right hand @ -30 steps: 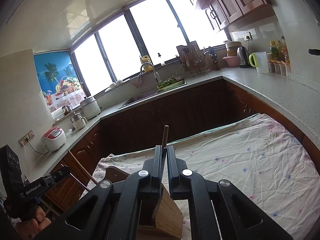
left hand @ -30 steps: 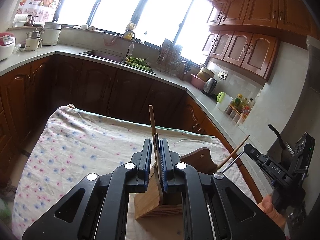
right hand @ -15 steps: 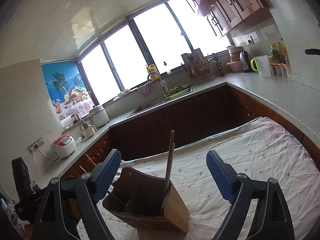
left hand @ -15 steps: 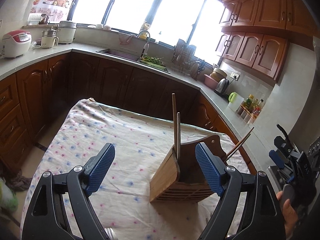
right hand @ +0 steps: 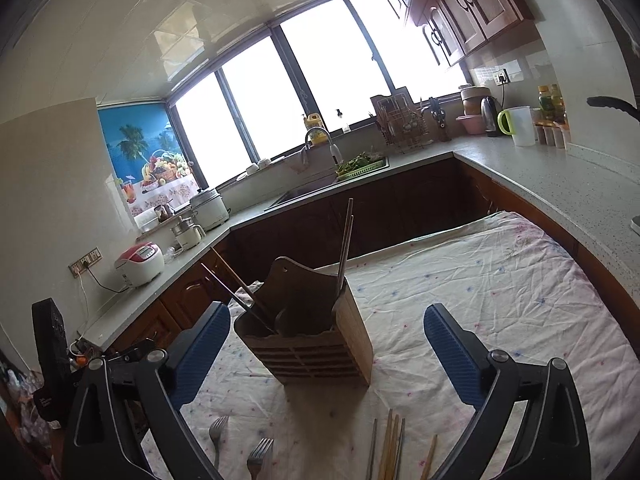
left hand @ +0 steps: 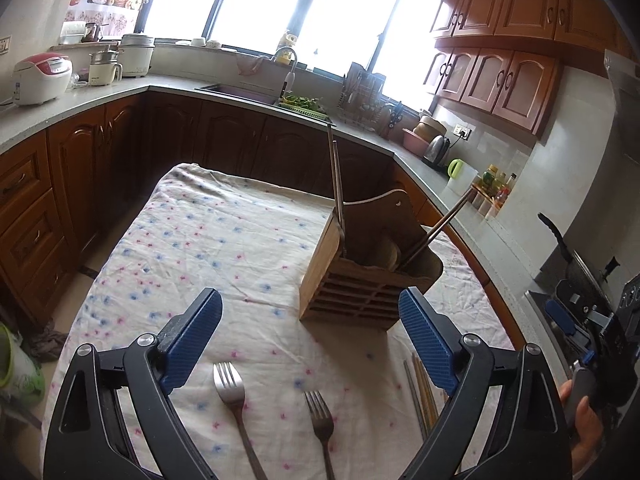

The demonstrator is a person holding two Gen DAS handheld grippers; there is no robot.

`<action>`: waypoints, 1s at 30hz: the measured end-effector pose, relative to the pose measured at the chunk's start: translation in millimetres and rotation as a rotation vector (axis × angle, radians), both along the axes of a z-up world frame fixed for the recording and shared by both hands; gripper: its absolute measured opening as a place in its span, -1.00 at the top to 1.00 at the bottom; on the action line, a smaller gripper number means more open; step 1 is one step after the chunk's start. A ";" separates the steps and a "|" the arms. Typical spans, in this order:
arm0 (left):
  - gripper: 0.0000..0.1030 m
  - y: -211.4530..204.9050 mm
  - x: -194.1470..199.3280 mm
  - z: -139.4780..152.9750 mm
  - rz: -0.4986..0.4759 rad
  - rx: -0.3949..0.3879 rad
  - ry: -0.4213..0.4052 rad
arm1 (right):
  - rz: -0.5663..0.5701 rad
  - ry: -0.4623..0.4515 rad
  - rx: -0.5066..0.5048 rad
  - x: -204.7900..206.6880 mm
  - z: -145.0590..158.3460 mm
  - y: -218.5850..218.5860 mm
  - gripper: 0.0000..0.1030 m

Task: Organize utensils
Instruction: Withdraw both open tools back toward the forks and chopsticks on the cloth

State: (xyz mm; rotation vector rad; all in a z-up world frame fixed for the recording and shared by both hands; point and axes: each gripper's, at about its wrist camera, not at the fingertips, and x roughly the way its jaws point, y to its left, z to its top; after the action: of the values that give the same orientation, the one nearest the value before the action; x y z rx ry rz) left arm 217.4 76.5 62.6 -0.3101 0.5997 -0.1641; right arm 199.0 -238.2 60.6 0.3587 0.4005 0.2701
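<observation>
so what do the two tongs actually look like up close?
Both match: the left tongs and right tongs have black plastic arms with triangular cut-outs and silver pivot bolts, tipped by blue ribbed pads. The left wrist view shows the right unit from the side, black with blue parts. No sleeves visible.

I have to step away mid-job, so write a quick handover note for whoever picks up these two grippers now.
Left gripper: jaws have just been opening, now wide, nothing between them.
Right gripper: the same, open and empty.
Wooden utensil holder stands on the floral tablecloth.
Done: chopsticks upright in one side of the holder, another pair leaning in the other.
Left: two forks and loose chopsticks lie on the cloth in front of the holder.
</observation>
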 end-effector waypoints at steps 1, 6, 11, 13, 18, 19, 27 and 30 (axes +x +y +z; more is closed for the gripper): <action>-0.79 -0.8 -5.2 -2.9 -0.006 0.002 0.007 | -0.006 0.006 -0.002 -7.2 -2.6 -2.1 -0.92; -0.80 -7.1 -28.7 -22.2 -0.016 0.018 0.052 | -0.043 0.053 -0.017 -37.7 -18.7 -14.3 -0.92; -0.80 -13.3 -44.7 -44.0 -0.024 0.022 0.117 | -0.073 0.109 -0.012 -61.4 -40.7 -30.2 -0.92; -0.80 -14.1 -50.3 -52.3 -0.028 0.025 0.137 | -0.078 0.133 -0.001 -67.6 -50.0 -36.1 -0.92; -0.80 -19.7 -61.6 -62.4 -0.036 0.039 0.158 | -0.094 0.193 0.007 -83.6 -74.5 -46.4 -0.92; -0.80 -20.5 -63.1 -65.1 -0.039 0.038 0.166 | -0.097 0.203 0.005 -85.3 -78.0 -47.8 -0.92; -0.80 -28.7 -65.7 -74.8 -0.055 0.044 0.202 | -0.101 0.247 -0.004 -95.8 -93.7 -52.2 -0.92; -0.80 -33.2 -62.8 -74.5 -0.065 0.059 0.208 | -0.099 0.246 -0.013 -94.0 -92.8 -50.2 -0.92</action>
State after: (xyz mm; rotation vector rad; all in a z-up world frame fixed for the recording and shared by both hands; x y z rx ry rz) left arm 154.6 43.3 -11.9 -0.2525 0.8197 -0.1774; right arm 105.0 -288.4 -32.2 0.3997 0.6244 0.1266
